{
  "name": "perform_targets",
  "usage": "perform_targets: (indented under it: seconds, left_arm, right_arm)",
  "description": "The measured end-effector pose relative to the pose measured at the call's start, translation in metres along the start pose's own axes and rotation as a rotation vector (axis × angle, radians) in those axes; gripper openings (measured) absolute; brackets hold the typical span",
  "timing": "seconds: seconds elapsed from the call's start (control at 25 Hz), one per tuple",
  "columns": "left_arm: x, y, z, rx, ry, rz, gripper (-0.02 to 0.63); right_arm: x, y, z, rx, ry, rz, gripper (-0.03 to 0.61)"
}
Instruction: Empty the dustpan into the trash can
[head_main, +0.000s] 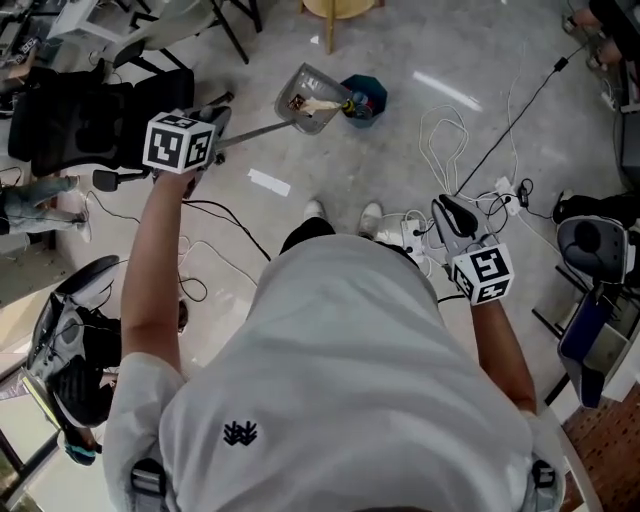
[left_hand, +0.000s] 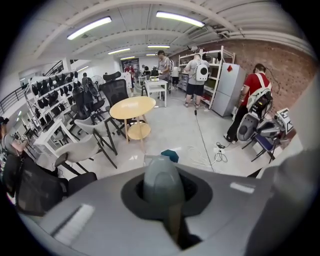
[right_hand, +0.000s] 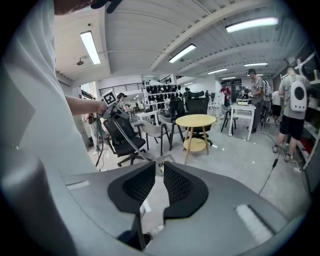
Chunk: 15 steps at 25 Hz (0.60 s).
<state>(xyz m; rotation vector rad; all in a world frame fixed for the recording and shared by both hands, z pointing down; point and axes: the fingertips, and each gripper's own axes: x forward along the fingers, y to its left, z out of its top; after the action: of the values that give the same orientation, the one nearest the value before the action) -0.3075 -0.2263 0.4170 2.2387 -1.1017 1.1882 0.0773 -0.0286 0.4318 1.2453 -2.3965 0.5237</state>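
Head view first. The person's own torso fills the lower frame and covers most of both arms. The left gripper (head_main: 212, 125) is clamped on the long handle (head_main: 255, 131) of the dustpan (head_main: 310, 98). The pan hangs out ahead with brown crumbs and a pale scrap in it, its far lip right at the rim of the small teal trash can (head_main: 366, 98). Touching or not, I can't tell. The right gripper (head_main: 455, 213) sits low by the hip, above a tangle of cables (head_main: 440, 138). There's no lettering to read: only square black-and-white markers on the cubes and a small black emblem (head_main: 240, 433) on the shirt. The floor is pale polished concrete with a strip of white tape (head_main: 268, 181).

Left gripper view now. The handle's grey rounded end fills the jaws, pads tight round it, and it blocks nearly all of the pan. Only a corner of the teal can peeks out behind. Beyond are a round wooden table (left_hand: 132, 107), chairs, a brick wall (left_hand: 282, 62), strip lights, and people far back by shelves.

Right gripper view. The jaws are drawn in to a thin slit with nothing between them, and a sliver of the pan shows through. Shirt cloth swallows the left edge. A black office chair (right_hand: 125, 136) stands behind.
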Motion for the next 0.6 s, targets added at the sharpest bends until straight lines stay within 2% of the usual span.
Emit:
perform_targets:
  seconds: [0.24,0.6]
  left_arm:
    - [0.029,0.011,0.028,0.027,0.027,-0.014,0.057]
    - [0.071,0.010,0.067,0.101,0.055,-0.015,0.055]
  right_arm:
    - [0.001,-0.021,0.007,0.072,-0.038,-0.058,0.044]
    - [-0.005,-0.042,-0.003,0.112,-0.050,-0.108,0.044]
